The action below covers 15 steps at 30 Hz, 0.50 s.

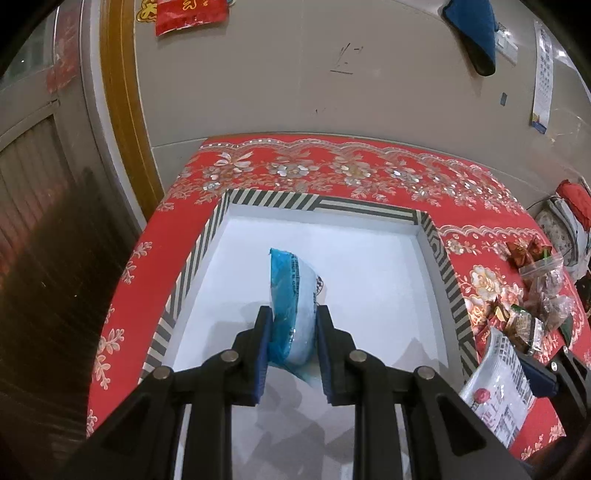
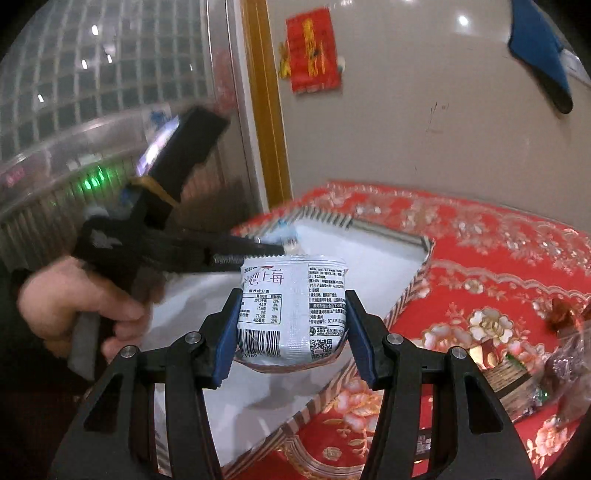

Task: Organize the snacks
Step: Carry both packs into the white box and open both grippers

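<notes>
A blue and white snack packet (image 1: 291, 295) is being pinched by the left tongs (image 1: 291, 314) over the white floor of the striped-rimmed tray (image 1: 439, 266). A white printed snack packet (image 2: 291, 310) is being clamped by the right tongs (image 2: 291, 299), half-spread, above the tray's near right rim. More wrapped snacks (image 1: 535, 295) are lying on the worktop (image 1: 332, 166), right of the tray.

This is a lived-in home, likely a dining corner. The table (image 1: 332, 166) wears a red floral tablecloth (image 1: 480, 229) against a scuffed beige wall (image 1: 295, 74). A red festive paper decoration (image 1: 190, 14) is stuck high on that wall, a paper calendar (image 1: 543, 81) hangs to the right, and a gold-brown wooden door frame (image 1: 125, 122) stands at the left.
</notes>
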Tool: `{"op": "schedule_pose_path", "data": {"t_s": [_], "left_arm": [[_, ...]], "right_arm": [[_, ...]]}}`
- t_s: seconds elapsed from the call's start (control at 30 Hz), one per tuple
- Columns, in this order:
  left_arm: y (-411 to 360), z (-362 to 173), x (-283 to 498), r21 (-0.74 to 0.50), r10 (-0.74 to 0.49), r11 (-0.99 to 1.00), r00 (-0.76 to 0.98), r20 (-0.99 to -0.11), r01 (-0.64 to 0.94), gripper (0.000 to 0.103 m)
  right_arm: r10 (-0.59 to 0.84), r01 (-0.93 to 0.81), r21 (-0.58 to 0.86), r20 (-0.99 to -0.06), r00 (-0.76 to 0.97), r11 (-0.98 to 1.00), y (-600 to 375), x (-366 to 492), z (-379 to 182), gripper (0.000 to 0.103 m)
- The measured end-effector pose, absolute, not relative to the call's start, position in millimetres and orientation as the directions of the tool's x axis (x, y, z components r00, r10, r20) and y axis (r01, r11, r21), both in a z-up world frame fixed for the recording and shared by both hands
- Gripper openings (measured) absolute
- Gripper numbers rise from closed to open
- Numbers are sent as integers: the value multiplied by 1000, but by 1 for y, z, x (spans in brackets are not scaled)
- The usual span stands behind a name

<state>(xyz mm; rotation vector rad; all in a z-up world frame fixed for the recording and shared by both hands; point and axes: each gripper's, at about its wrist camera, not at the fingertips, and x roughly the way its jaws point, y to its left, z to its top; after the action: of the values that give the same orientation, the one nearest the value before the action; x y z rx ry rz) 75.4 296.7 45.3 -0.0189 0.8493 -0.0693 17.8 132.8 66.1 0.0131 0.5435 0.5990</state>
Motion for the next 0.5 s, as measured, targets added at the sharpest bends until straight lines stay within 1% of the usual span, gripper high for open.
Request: {"op": "schedule_pose_path", "data": {"t_s": [0.17, 0.4, 0.5], "left_arm": [[296, 45, 76, -33, -56, 998, 660, -749, 47, 25], [299, 41, 79, -20, -24, 1000, 650, -760, 14, 26], [299, 42, 78, -26, -26, 1000, 655, -756, 10, 29]], "right_arm": [[544, -529, 181, -478, 690, 829, 129, 19, 67, 53], [529, -540, 149, -528, 664, 828, 141, 26, 65, 53], [513, -533, 129, -528, 676, 836, 143, 23, 66, 53]]}}
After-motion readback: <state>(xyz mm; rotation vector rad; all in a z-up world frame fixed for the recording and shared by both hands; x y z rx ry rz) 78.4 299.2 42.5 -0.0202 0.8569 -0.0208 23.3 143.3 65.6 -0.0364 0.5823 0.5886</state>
